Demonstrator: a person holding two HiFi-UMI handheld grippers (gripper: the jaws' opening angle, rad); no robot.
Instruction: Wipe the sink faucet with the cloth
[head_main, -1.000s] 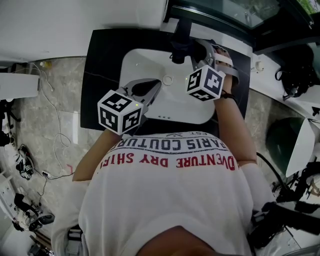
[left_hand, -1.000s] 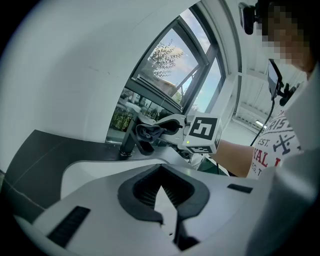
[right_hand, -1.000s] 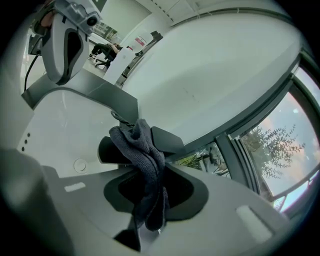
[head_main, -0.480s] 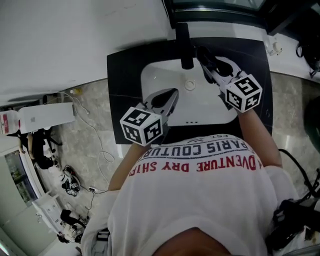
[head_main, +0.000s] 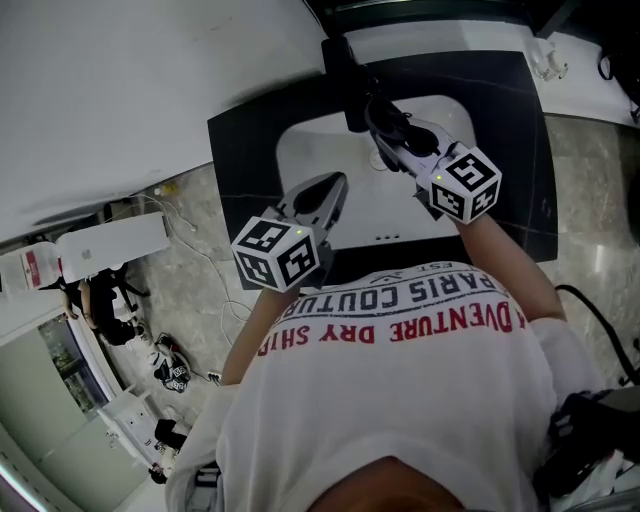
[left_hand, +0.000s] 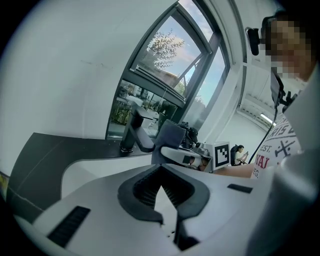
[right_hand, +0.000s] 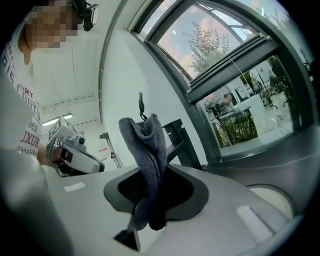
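Our right claw (head_main: 380, 118) pinches the cloth (right_hand: 145, 160), with the faucet (head_main: 343, 80) just ahead, perhaps touching. Our left claw (head_main: 333, 188), pressed together and empty, hangs farther back over the sink (head_main: 300, 150).

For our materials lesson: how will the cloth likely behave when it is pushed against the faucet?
Probably floppy: the cloth sits in soft folds in the right gripper's shut jaws, so it should wrap round the faucet rather than press stiffly. Its towel-like nap looks grippy, so it would likely drag, not slide. It seems light.
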